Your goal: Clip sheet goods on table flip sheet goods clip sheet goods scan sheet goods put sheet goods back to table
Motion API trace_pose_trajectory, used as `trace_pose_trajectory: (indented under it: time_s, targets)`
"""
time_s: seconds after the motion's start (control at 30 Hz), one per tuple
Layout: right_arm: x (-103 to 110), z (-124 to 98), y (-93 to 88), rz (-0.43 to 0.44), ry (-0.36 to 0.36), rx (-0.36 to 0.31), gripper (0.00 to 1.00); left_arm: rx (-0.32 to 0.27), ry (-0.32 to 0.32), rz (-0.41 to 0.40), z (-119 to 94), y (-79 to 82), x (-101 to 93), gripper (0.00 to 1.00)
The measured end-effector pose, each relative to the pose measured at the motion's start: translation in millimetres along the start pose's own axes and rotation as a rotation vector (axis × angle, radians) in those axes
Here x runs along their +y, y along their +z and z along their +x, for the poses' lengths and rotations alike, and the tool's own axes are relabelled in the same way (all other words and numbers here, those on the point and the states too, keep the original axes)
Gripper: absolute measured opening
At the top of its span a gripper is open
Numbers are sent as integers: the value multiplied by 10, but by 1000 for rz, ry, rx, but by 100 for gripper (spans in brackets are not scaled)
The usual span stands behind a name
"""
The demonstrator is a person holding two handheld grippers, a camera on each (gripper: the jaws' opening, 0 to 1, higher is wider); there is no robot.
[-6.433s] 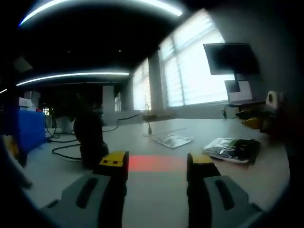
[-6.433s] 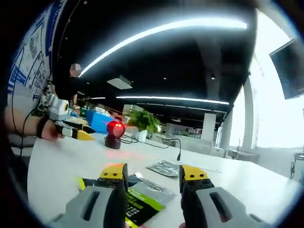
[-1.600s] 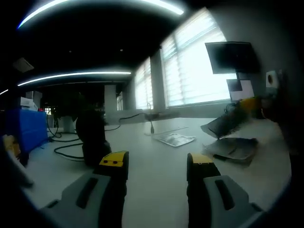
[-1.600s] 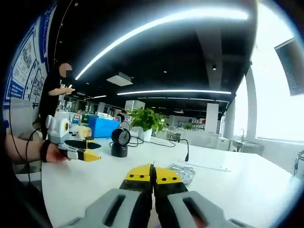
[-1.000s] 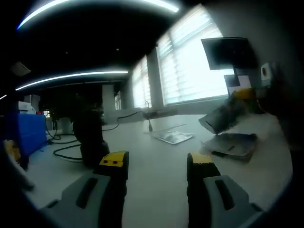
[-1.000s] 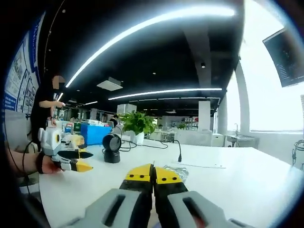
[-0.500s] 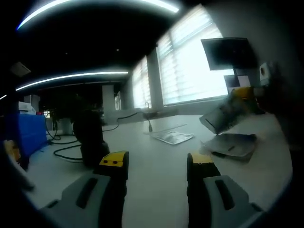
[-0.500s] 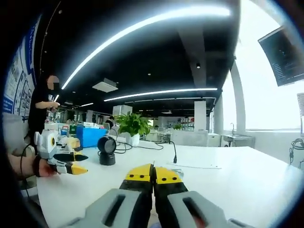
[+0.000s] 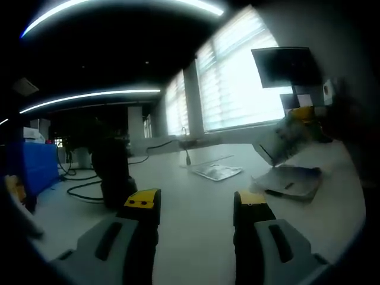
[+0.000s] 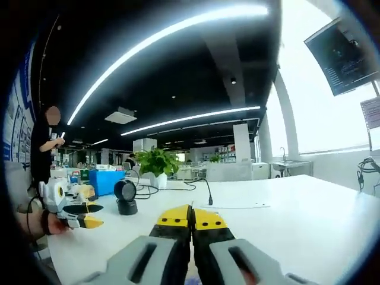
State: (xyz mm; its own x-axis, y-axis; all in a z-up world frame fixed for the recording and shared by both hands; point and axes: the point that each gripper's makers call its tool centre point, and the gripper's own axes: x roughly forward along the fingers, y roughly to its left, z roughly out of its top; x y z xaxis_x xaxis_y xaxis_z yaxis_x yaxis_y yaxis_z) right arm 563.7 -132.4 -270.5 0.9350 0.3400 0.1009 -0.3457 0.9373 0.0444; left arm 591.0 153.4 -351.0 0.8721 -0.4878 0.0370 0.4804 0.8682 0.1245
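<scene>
**Caller:** Right gripper [image 10: 191, 218] up front in its own view, yellow tips pressed together, no gap between them. Its own view doesn't show anything pinched between the tips.

**Partner:** Look at the left gripper view, though. Over on the right side a yellow-tipped gripper is holding a sheet pack [image 9: 284, 141] up off the table [image 9: 196, 196], tilted, with its lower edge hanging free. That looks like the right one, though it's dim and blurred out there, so I'd only say probably.

**Caller:** Fair. Below the lifted pack there's a second sheet pack [image 9: 291, 181] lying flat on the table, and a third silvery one [image 9: 215, 172] further back near the middle.

**Partner:** And the left gripper [image 9: 196, 208]?

**Caller:** Jaws wide apart, nothing between them, hovering low over the white top. Scanner [image 9: 116, 172] stands dark and upright just beyond its left jaw.

**Partner:** Same scanner [image 10: 125, 198] in the right gripper view, left of centre, with the left gripper held in a hand [image 10: 50, 224] at the far left edge. A person [image 10: 43, 151] stands behind it.
</scene>
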Motion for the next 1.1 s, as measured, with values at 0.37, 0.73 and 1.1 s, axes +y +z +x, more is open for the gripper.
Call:
trace_pose_trajectory:
  time_s: [0.37, 0.73, 1.1]
  targets:
    - [-214, -38, 104, 34, -65, -43, 0, -1, -1, 0, 0, 4, -1, 42]
    - [-676, -136, 139, 249, -215, -103, 0, -4, -3, -1, -2, 10, -3, 42]
    - [-1150, -387, 7, 433, -360, -199, 0, -1, -5, 4, 1, 4, -10, 42]
